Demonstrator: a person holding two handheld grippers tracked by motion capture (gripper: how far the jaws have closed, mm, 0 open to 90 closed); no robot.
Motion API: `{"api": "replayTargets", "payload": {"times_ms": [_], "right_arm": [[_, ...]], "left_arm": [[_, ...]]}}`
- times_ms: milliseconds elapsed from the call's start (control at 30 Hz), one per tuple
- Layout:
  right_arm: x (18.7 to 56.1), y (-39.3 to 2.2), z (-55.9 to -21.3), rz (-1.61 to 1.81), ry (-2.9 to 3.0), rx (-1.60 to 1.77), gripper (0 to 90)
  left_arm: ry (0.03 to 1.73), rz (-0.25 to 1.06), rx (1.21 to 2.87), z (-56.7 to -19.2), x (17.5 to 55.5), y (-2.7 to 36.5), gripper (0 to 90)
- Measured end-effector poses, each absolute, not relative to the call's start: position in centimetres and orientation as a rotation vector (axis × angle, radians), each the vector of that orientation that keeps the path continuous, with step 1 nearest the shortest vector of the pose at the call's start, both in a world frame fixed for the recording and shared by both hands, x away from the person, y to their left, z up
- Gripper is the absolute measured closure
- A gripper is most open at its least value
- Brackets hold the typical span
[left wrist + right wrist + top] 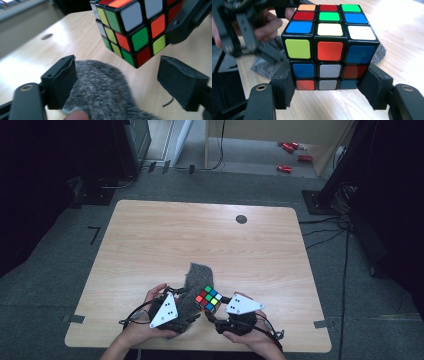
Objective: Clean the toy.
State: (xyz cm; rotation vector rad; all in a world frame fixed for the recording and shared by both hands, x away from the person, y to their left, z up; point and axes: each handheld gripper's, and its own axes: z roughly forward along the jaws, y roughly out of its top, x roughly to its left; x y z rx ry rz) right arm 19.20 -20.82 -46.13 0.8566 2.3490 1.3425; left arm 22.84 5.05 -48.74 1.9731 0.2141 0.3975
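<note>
At the near edge of the wooden surface (150, 240), the right tongs (329, 87) are pinching a scrambled puzzle cube (329, 47) by its bottom layer, holding it clear above the wood. Just beside it, the left tongs (125, 82) are standing spread over a grey fuzzy cloth (100, 90), gripping nothing.

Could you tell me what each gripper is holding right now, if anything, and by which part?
The right gripper clamps the Rubik's cube by two opposite sides of its bottom layer. The left gripper holds nothing; its jaws stand open over the grey cloth.
</note>
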Motion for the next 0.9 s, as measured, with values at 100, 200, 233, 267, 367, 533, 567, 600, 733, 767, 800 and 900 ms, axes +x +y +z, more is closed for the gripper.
{"api": "replayTargets", "payload": {"times_ms": [100,200,233,267,367,533,567,600,733,767,800,900], "right_arm": [[19.1,-21.1,-46.0,1.359,2.355,0.783,34.9],[19.0,-21.6,-45.9,1.411,2.372,0.718,34.9],[18.9,-21.7,-45.9,1.433,2.382,0.689,34.9],[18.9,-21.7,-45.9,1.445,2.389,0.673,34.9],[18.6,-21.7,-45.8,1.465,2.414,0.596,34.9],[18.4,-21.6,-46.0,1.472,2.439,0.533,34.9],[18.4,-21.5,-46.1,1.476,2.445,0.522,34.9],[18.3,-21.5,-46.1,1.477,2.455,0.51,34.9],[18.3,-21.2,-46.4,1.466,2.488,0.48,34.9],[18.3,-21.1,-46.4,1.462,2.497,0.48,34.9],[18.3,-21.1,-46.5,1.452,2.504,0.474,34.9],[18.3,-20.9,-46.7,1.402,2.535,0.472,34.9]], "left_arm": [[0.238,0.324,1.959,-48.3,23.3,5.7,25.3],[0.223,0.257,1.954,-48.0,23.5,6.2,27.9],[0.212,0.238,1.956,-48.0,23.4,6.2,27.9],[0.196,0.216,1.959,-48.0,23.4,6.2,27.8],[0.157,0.166,1.961,-48.0,23.2,6.0,27.2],[0.114,0.125,1.973,-48.1,22.8,5.7,24.6],[0.109,0.125,1.971,-48.2,22.7,5.7,23.7],[0.107,0.129,1.968,-48.1,22.7,5.7,22.9],[0.089,0.128,1.946,-48.0,22.5,5.8,21.2],[0.085,0.126,1.94,-47.9,22.5,5.8,21.2],[0.078,0.12,1.934,-47.8,22.4,5.9,21.3],[0.059,0.122,1.942,-47.6,22.3,6.0,21.6]]}}
